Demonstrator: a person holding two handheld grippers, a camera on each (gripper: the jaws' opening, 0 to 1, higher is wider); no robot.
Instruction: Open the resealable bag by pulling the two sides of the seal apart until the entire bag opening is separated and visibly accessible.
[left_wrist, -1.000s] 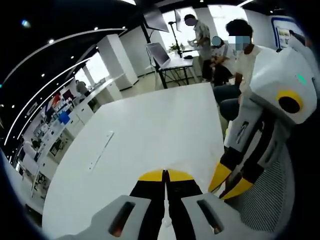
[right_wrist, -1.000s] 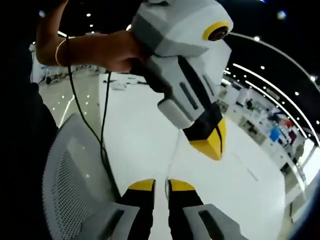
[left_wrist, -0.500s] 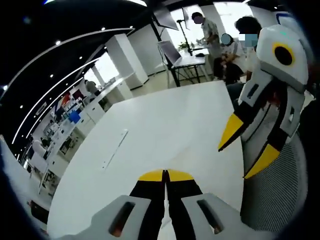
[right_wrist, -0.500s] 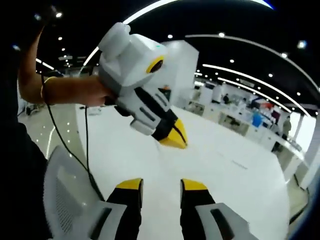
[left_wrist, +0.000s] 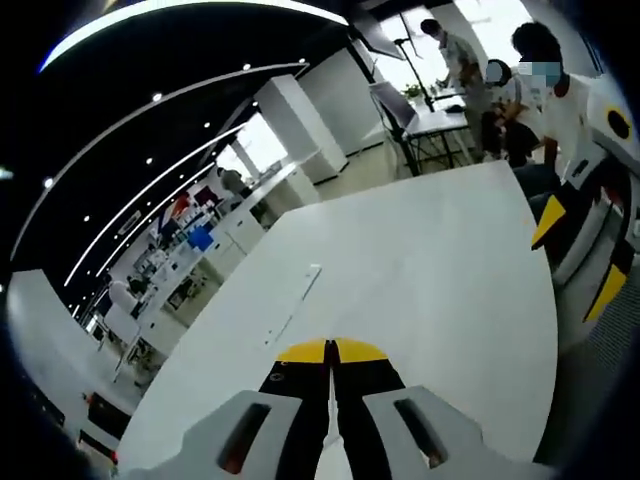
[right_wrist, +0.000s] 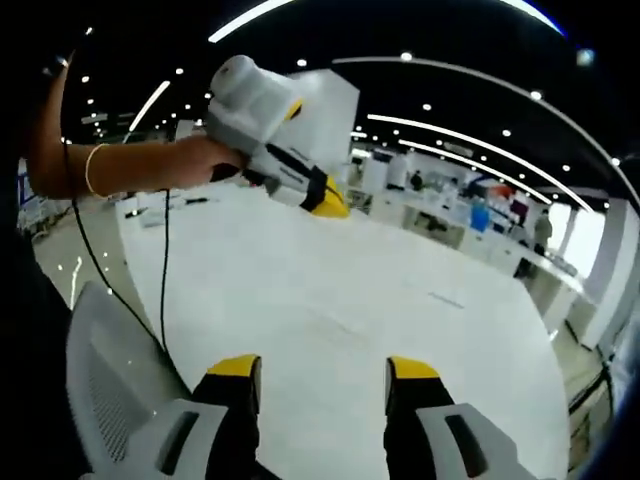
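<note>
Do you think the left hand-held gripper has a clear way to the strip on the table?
Probably yes: bare table lies between the left hand-held gripper and the strip; the right hand-held gripper hangs off to the side.

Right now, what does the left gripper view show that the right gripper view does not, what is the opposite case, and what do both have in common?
Left gripper view adds: the left tongs shut, seen from behind, and a group of people by a desk past the table's far end.

Right gripper view adds: the hand holding the left tongs, a black cable hanging from it, and a mesh chair. The right tongs stand open there.

Both share the white table, and each catches the other pair of tongs.
</note>
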